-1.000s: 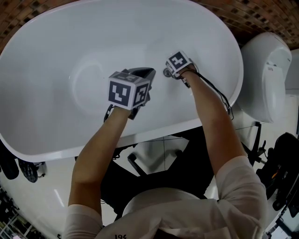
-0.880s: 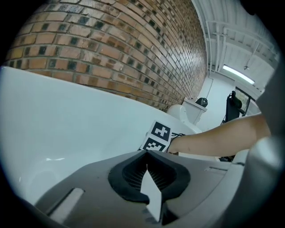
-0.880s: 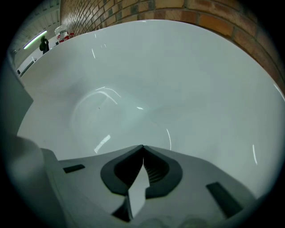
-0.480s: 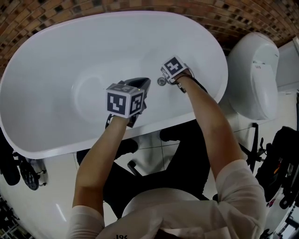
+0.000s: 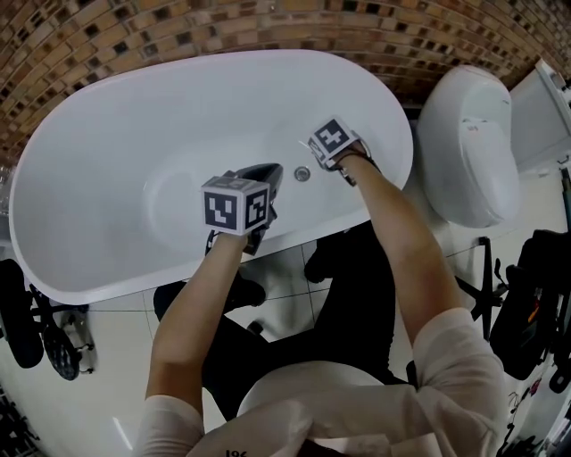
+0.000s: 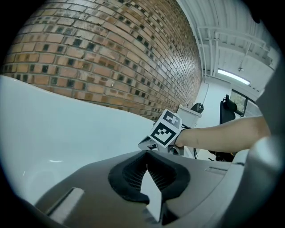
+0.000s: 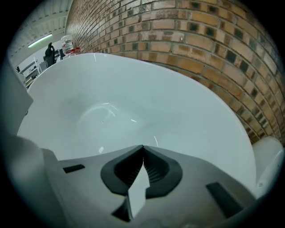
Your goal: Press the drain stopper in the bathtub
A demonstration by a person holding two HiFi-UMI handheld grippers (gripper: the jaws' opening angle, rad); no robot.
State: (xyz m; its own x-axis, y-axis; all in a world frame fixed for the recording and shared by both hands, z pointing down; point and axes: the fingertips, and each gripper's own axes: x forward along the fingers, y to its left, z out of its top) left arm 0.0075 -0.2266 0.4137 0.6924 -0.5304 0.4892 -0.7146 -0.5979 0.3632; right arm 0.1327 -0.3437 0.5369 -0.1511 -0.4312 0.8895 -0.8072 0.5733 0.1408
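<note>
The round metal drain stopper (image 5: 302, 174) sits in the floor of the white oval bathtub (image 5: 107, 161), near its right end. My right gripper (image 5: 318, 150), under its marker cube, hovers just up and right of the stopper, a small gap apart. In the right gripper view its jaws (image 7: 143, 147) are shut and empty, pointing along the tub basin (image 7: 133, 98); the stopper is hidden there. My left gripper (image 5: 271, 170) hangs just left of the stopper. Its jaws (image 6: 146, 151) are shut on nothing, and the right gripper (image 6: 164, 130) shows ahead of them.
A brick wall (image 5: 268, 27) runs behind the tub. A white toilet (image 5: 468, 147) stands close to the tub's right end. The tub's near rim (image 5: 294, 236) lies under both forearms. Dark gear (image 5: 22, 312) sits on the tiled floor at left, black equipment (image 5: 535, 303) at right.
The head view has pulled back, showing more wall and floor. My right gripper has drawn a little away from the stopper. The left gripper keeps its place beside it.
</note>
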